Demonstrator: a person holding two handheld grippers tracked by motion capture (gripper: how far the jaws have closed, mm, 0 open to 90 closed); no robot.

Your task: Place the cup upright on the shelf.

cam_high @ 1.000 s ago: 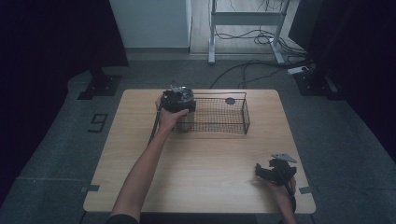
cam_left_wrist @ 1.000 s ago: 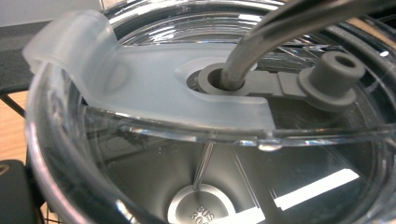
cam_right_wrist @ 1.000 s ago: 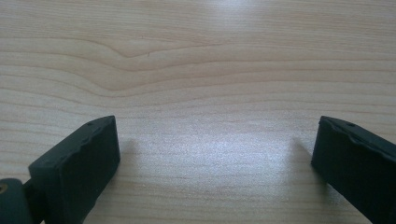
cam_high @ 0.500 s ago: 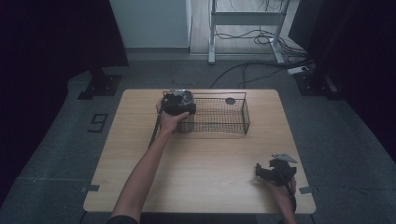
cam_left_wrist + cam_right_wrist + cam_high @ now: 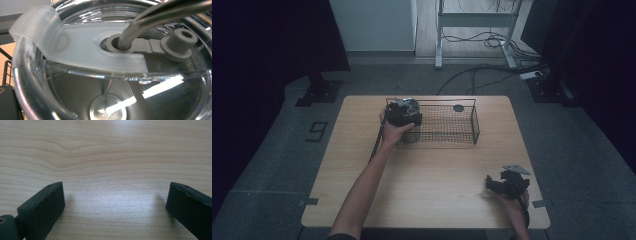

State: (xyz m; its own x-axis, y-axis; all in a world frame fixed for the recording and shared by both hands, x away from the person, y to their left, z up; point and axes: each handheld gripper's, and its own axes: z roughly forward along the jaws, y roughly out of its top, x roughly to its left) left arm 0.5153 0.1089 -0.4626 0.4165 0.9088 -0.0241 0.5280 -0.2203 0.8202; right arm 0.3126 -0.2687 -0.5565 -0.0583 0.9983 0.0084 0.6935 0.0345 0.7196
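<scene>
From the high view, the wooden tabletop (image 5: 422, 180) has a black wire basket (image 5: 447, 125) standing near its far edge. The left gripper (image 5: 403, 113) is at the basket's left end, right over the rim. A shiny cup (image 5: 410, 136) stands under it, inside that end of the basket. The cup is dark and small here, so I cannot tell how the fingers sit on it. A small dark round thing (image 5: 458, 108) lies by the basket's far rim. The right gripper (image 5: 506, 184) is well apart from the basket, at the near right corner of the tabletop, low over the wood.

In the left gripper view, the tumbler's clear lid (image 5: 110, 62) is very close. A frosted plastic flap (image 5: 75, 50) lies across the lid. A metal straw (image 5: 155, 20) goes down through a grey ring in the flap. A grey plug (image 5: 178, 45) sits just beside the straw. Through the lid you can see the shiny metal bottom of the cup. The basket wire peeks in at the lower left edge. I cannot tell if the fingers are wide or narrow.

In the right gripper view, the two black fingers (image 5: 45, 205) stand wide apart. Bare wood lies between them, and they hold nothing.
</scene>
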